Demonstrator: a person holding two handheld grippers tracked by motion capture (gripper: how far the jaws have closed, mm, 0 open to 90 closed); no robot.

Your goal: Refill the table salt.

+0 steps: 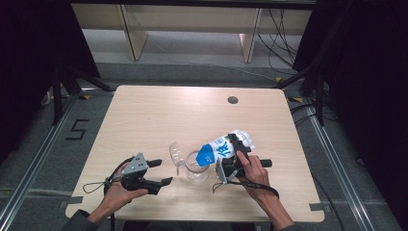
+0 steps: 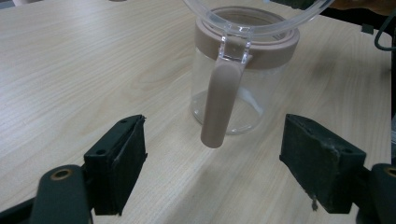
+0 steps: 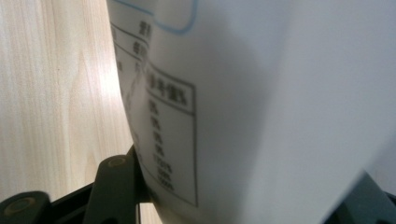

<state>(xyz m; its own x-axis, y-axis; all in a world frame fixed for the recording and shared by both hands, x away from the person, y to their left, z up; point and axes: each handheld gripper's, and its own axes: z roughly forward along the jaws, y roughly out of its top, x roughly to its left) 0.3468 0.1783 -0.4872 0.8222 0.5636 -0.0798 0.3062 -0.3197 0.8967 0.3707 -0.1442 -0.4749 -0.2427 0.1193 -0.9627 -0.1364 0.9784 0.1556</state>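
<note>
Left gripper [image 1: 160, 172]: near table edge, jaws spread wide, nothing between them, aimed at the jar.
Right gripper [image 1: 234, 153]: clamped on the carton, which fills the space between its jaws.
Jar [image 1: 196, 167]: clear, upright on the table [image 1: 144, 115] between the grippers, hinged lid [image 1: 176, 154] flipped open.
Carton [image 1: 226, 147]: blue-and-white, tilted, blue end over the jar's mouth.
Hole [image 1: 233, 100]: far right in tabletop.

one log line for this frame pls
right tool: shut on carton, tipped over jar | left tool: open, empty, beside jar | lid: flipped open
</note>
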